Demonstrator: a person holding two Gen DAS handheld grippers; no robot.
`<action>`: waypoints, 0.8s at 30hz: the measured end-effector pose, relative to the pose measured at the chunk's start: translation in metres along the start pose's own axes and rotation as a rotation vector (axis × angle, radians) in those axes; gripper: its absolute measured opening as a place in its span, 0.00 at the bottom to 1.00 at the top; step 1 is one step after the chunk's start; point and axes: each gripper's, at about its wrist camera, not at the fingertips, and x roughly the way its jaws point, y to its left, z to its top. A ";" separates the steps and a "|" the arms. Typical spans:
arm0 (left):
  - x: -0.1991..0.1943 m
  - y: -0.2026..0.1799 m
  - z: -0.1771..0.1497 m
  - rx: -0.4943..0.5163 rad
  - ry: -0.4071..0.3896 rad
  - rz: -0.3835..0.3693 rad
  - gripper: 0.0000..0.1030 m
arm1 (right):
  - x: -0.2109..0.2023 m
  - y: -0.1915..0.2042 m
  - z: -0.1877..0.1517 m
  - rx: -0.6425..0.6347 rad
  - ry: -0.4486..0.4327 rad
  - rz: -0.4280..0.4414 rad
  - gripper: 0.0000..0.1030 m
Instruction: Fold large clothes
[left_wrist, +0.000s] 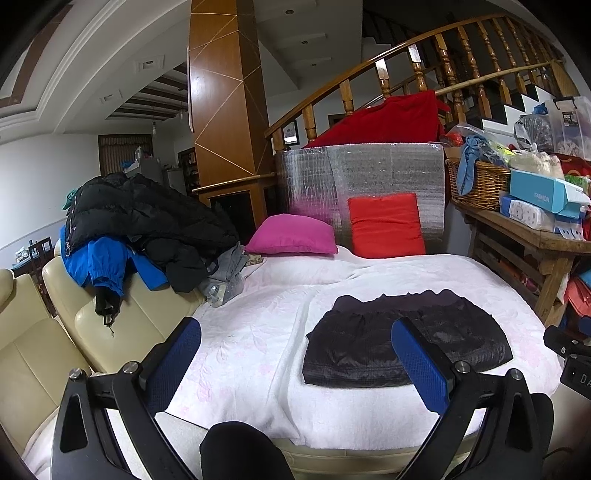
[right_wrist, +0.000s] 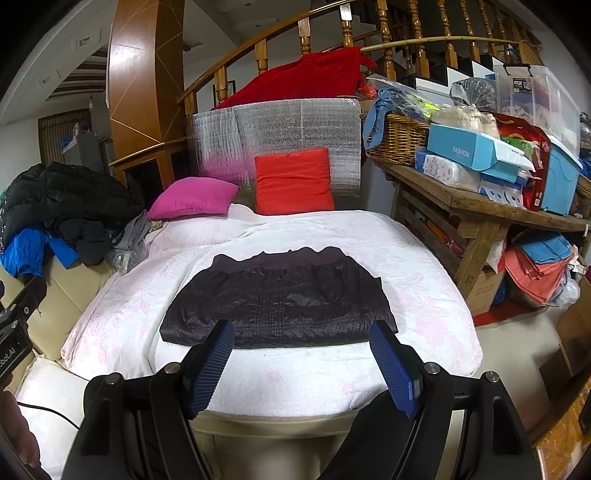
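Note:
A black quilted garment (left_wrist: 406, 343) lies folded into a flat rectangle on the white bedspread (left_wrist: 258, 325). In the right wrist view the same garment (right_wrist: 280, 299) sits just ahead of my right gripper (right_wrist: 303, 332), whose blue pads stand wide apart near the garment's front edge with nothing between them. My left gripper (left_wrist: 295, 328) hangs open above the bed's near left part, and its right pad (left_wrist: 417, 358) overlaps the garment's left half in the picture. Neither gripper holds anything.
A heap of black and blue jackets (left_wrist: 140, 229) rests on the cream sofa (left_wrist: 55, 332) at the left. A pink cushion (right_wrist: 192, 197) and a red cushion (right_wrist: 291, 181) lean at the bed's far end. A cluttered wooden table (right_wrist: 480, 206) stands at the right.

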 end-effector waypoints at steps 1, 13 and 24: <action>0.000 0.000 0.000 -0.002 0.001 0.002 0.99 | 0.000 0.000 0.000 0.001 -0.001 -0.001 0.77; 0.002 0.000 0.001 -0.003 0.009 -0.019 0.99 | 0.000 0.003 0.003 -0.001 -0.010 -0.003 0.77; 0.021 -0.003 0.000 0.005 0.059 -0.129 0.99 | 0.022 0.010 0.006 -0.007 0.019 -0.009 0.77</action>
